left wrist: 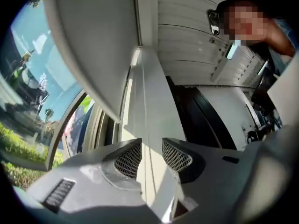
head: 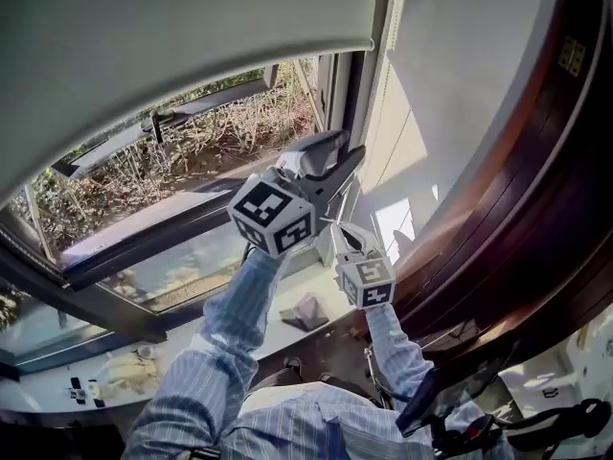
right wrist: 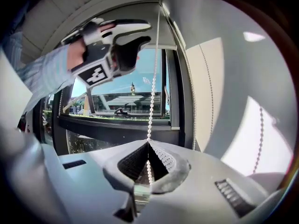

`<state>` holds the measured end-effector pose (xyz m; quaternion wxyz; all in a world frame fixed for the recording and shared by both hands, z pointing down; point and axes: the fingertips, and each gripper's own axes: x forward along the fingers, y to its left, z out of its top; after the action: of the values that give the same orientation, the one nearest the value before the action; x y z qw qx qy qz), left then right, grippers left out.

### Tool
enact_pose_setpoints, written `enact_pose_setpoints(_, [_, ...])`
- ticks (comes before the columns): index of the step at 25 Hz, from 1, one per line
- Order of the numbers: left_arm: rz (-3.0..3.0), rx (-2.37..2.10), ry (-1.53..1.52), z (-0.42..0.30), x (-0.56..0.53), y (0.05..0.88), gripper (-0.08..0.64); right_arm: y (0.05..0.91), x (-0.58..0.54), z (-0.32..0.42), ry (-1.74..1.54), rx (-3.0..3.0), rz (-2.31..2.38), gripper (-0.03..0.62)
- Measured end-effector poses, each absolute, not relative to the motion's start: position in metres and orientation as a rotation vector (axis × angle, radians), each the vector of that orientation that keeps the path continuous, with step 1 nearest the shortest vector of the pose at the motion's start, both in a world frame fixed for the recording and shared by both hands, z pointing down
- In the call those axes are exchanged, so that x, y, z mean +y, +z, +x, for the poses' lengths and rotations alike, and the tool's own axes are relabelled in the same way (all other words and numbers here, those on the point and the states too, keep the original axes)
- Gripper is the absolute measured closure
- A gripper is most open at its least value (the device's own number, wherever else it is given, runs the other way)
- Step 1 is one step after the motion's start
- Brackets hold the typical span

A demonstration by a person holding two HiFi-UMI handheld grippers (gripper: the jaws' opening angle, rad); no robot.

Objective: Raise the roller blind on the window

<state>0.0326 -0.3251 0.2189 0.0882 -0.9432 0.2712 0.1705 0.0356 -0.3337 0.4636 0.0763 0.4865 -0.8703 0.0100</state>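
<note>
The grey roller blind covers the top of the window, its bottom edge well above the sill. Its white bead chain hangs down the window's right side. My left gripper is raised near the chain with its jaws open. In the left gripper view the thin chain runs through the gap of that gripper, and the pads do not press on it. Lower down, my right gripper is shut on the bead chain, which enters its closed tips.
A second strand of chain hangs against the sunlit white reveal. Dark curved wood stands at the right. A crumpled cloth lies on the sill. Striped sleeves fill the bottom of the head view.
</note>
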Motion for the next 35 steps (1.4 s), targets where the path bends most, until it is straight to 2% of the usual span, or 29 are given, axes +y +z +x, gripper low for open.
enact_pose_setpoints(4, [-2.756,0.756,0.467,0.052,-0.334,0.18,0.436,0.465,-0.328,0.034,0.034,-2.612,1.458,0.586])
enact_pose_setpoints(5, [-2.759,0.754,0.469,0.053,-0.335,0.178,0.506,0.465,-0.326,0.034,0.036,-2.613,1.461,0.586])
enact_pose_setpoints(6, [-2.762,0.759,0.479,0.053,-0.337,0.178,0.538,0.465,-0.326,0.035,0.037,-2.613,1.464,0.586])
enact_pose_setpoints(15, [-2.752,0.811,0.6,0.051,-0.344,0.191,0.549,0.48,-0.32,0.035,-0.01,-2.576,1.486,0.586])
enact_pose_setpoints(19, [-2.874,0.824,0.54,0.054,-0.353,0.242,0.549,0.534,-0.317,0.044,0.091,-2.483,1.457,0.586])
enact_pose_setpoints(24, [-3.04,0.865,0.497,0.06,-0.349,0.332,0.551,0.626,-0.305,0.062,0.428,-2.397,1.451,0.586])
enact_pose_setpoints(30, [-3.209,1.038,0.292,0.057,-0.34,0.459,0.551,0.743,-0.255,0.06,0.59,-2.198,1.271,0.586])
enact_pose_setpoints(33, [-3.206,1.089,0.357,0.043,-0.34,0.475,0.554,0.744,-0.236,0.052,0.636,-2.291,1.17,0.586])
enact_pose_setpoints(35, [-3.215,1.081,0.34,0.038,-0.343,0.474,0.554,0.714,-0.237,0.054,0.634,-2.383,1.167,0.58])
